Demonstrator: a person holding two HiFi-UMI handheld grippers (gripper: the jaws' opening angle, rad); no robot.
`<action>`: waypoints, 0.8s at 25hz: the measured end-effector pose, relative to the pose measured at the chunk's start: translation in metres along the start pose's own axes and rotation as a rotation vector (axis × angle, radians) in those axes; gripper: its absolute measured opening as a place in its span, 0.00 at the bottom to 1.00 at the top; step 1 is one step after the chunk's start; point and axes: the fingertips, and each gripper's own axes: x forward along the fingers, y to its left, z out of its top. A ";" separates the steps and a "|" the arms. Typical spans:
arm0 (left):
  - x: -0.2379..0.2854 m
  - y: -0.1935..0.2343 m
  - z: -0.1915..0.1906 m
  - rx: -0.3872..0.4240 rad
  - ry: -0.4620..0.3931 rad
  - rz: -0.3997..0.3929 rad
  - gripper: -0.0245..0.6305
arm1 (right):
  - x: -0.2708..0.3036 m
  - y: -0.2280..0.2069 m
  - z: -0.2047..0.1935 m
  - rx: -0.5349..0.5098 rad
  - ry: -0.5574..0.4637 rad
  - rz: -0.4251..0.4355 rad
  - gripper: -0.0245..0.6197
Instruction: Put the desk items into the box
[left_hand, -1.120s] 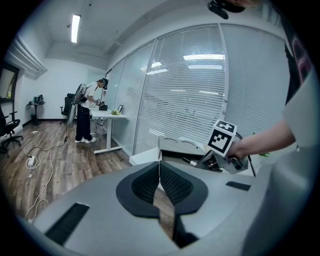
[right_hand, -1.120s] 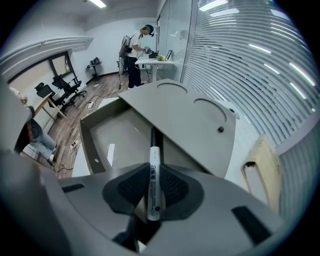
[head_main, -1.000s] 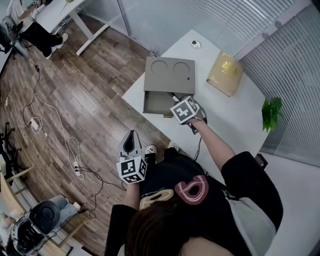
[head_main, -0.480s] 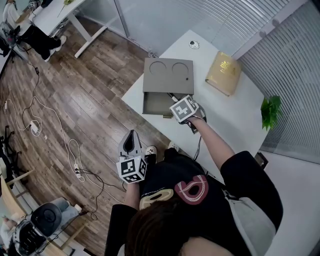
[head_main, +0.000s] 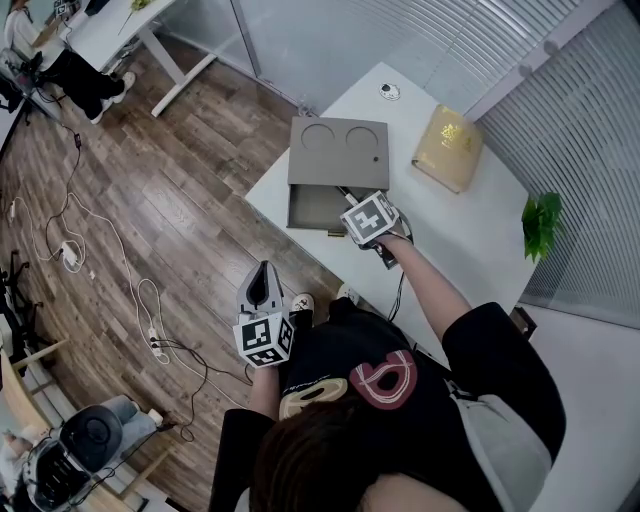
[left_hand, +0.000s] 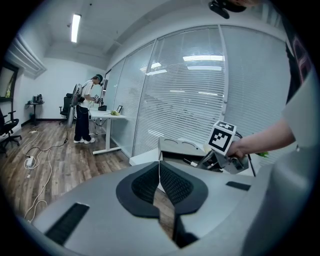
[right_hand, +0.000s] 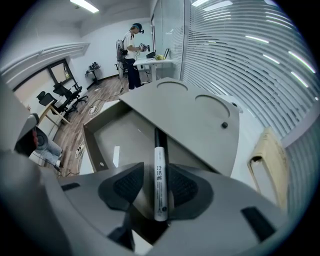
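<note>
I'm holding the right gripper (right_hand: 156, 186) outstretched over the open box (head_main: 312, 207), jaws opening around a marker pen (right_hand: 159, 175), apparently looser than before. The left gripper (left_hand: 160, 184) is hanging low, jaws together.

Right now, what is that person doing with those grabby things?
A person is tidying a desk with two hand-held grippers. The right gripper is over the open box with a pen between its jaws. The jaws are opening, so it looks about to drop in. The left gripper is shut and empty, held low beside the desk.
</note>
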 end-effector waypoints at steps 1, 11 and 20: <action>0.000 0.000 0.000 0.000 -0.001 -0.001 0.07 | 0.000 0.001 0.000 0.002 -0.004 0.005 0.27; -0.001 -0.002 0.000 0.002 -0.009 -0.015 0.07 | -0.011 0.003 0.006 0.048 -0.106 0.009 0.35; -0.001 -0.009 0.003 -0.006 -0.026 -0.058 0.07 | -0.035 0.006 0.007 0.091 -0.176 0.018 0.36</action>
